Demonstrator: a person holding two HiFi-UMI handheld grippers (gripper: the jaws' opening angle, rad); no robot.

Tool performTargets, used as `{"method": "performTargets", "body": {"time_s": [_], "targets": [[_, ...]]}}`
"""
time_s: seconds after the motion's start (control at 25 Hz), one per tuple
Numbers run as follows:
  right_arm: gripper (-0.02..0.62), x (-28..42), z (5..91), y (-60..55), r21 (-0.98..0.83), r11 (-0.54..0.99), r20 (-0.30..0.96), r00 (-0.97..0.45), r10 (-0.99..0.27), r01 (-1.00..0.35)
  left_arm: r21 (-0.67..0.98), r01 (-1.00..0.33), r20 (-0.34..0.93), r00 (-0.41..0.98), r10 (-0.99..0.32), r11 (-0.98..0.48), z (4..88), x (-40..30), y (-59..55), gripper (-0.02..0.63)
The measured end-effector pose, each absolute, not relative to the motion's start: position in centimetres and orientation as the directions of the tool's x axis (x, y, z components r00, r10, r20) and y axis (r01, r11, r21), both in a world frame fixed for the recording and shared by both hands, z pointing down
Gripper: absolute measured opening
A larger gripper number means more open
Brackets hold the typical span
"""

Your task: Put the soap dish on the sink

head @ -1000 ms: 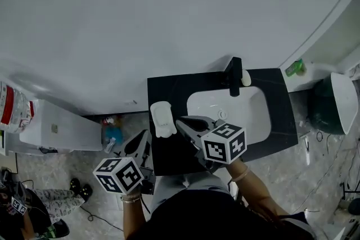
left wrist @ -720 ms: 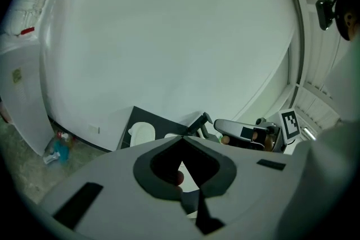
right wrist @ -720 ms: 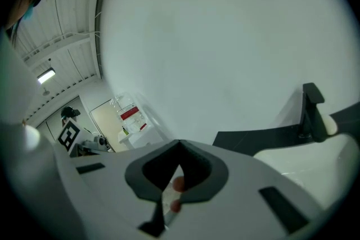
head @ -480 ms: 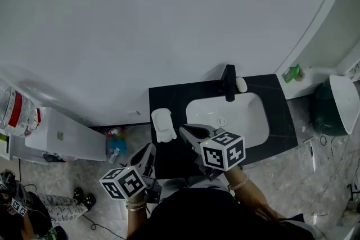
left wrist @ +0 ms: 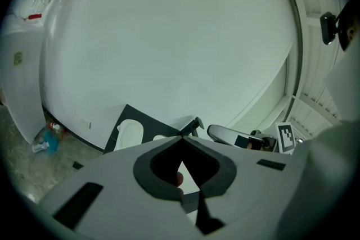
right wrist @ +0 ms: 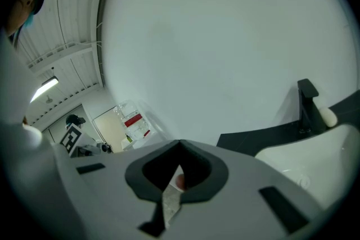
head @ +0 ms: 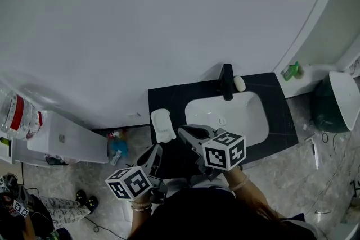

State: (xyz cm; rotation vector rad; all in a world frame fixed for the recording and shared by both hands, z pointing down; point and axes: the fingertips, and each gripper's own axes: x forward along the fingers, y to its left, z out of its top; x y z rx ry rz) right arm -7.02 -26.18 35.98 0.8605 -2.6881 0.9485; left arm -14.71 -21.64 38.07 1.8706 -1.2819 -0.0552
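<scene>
- Head view first: the soap dish (head: 162, 124) sits on the left end of the black counter (head: 169, 97), just beside the white basin (head: 253, 112) and not in it.
- I can't tell what lies in the dish; from here it all reads white.
- In the basin I see a round drain fitting (head: 222, 120). The black faucet (head: 227, 81) stands at its far rim, with a small white lump (head: 239, 83) right beside it.
- The right gripper (head: 184, 132) hangs over the counter, tips just right of the dish. Its own view shows the jaws pressed together on nothing.
- The left gripper (head: 155, 152) is near the counter's front left corner. Its jaws also meet, empty.
- A green bottle (head: 291, 71) stands on the ledge, far right.
</scene>
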Motion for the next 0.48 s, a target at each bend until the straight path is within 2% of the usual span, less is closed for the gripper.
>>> {"method": "performTargets", "body": {"time_s": [0.48], "targets": [[0.018,-6.8,35.8,-25.5,-0.499,0.647,0.352,-0.817,-0.457,-0.576,0.628,-0.772,0.464,0.473,-0.749,-0.099,38.5,-13.4,-21.6,0.002]]}}
